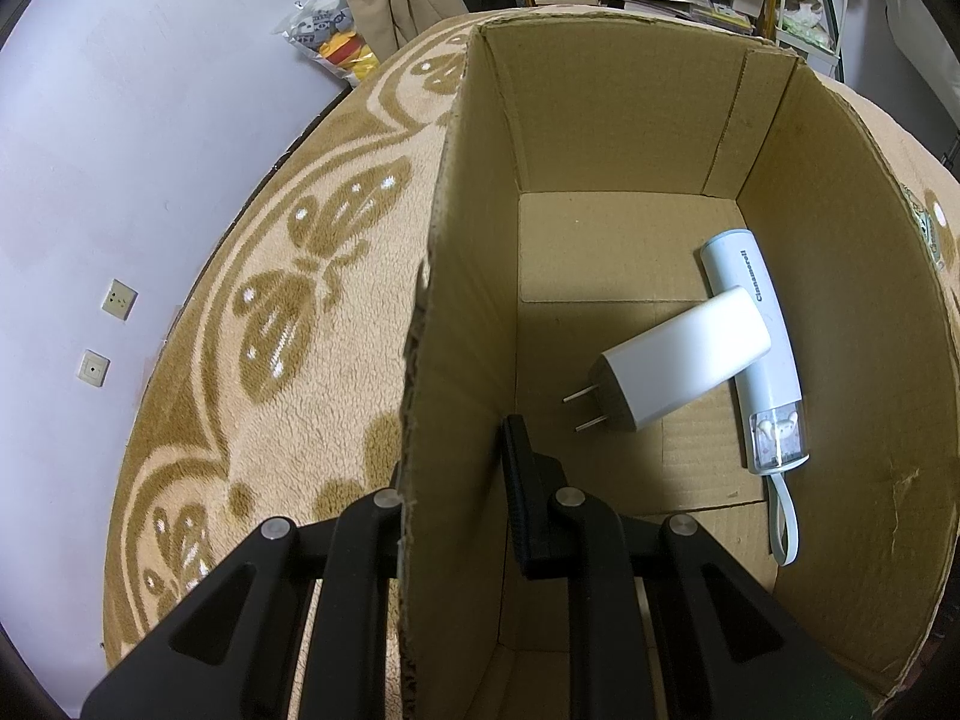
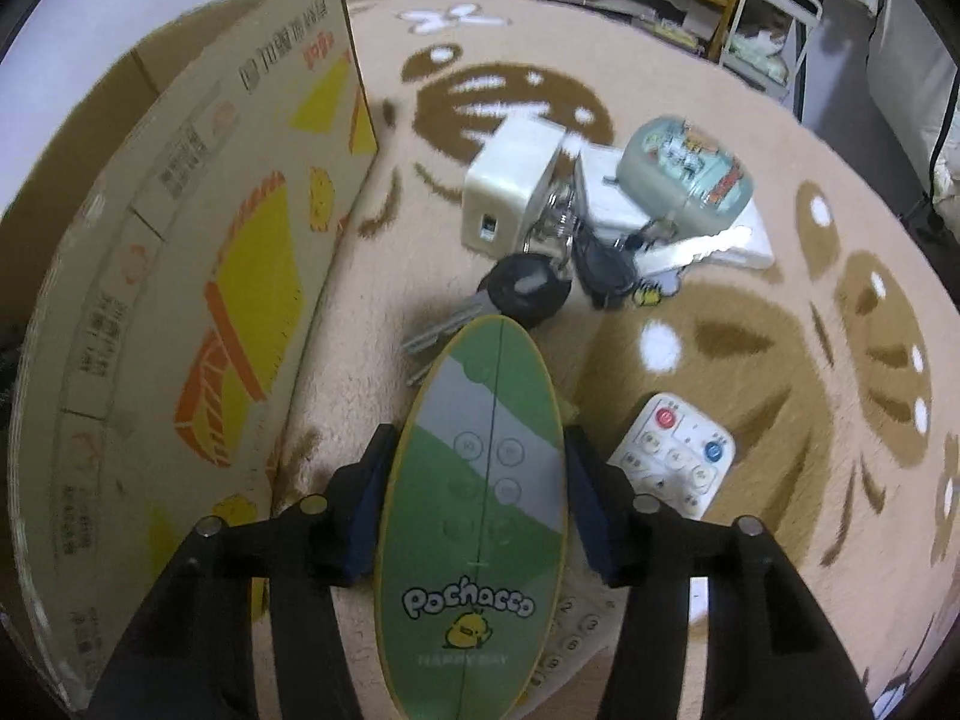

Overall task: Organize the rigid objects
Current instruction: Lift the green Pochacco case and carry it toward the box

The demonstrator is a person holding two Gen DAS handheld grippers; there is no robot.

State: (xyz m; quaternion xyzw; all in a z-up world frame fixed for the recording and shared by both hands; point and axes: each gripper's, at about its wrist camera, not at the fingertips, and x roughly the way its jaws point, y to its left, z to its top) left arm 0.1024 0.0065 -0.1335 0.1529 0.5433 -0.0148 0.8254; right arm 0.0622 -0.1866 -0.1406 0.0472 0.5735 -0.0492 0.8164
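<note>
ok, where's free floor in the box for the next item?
Free: the cardboard box floor along the far wall and the left wall, beside the left gripper pinching that wall. Crowded: right side, where the white charger leans on the blue tube.

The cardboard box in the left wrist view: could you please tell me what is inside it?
Inside the cardboard box lie a white charger resting across a pale blue tube with a strap. The near floor is hidden behind the tongs.
</note>
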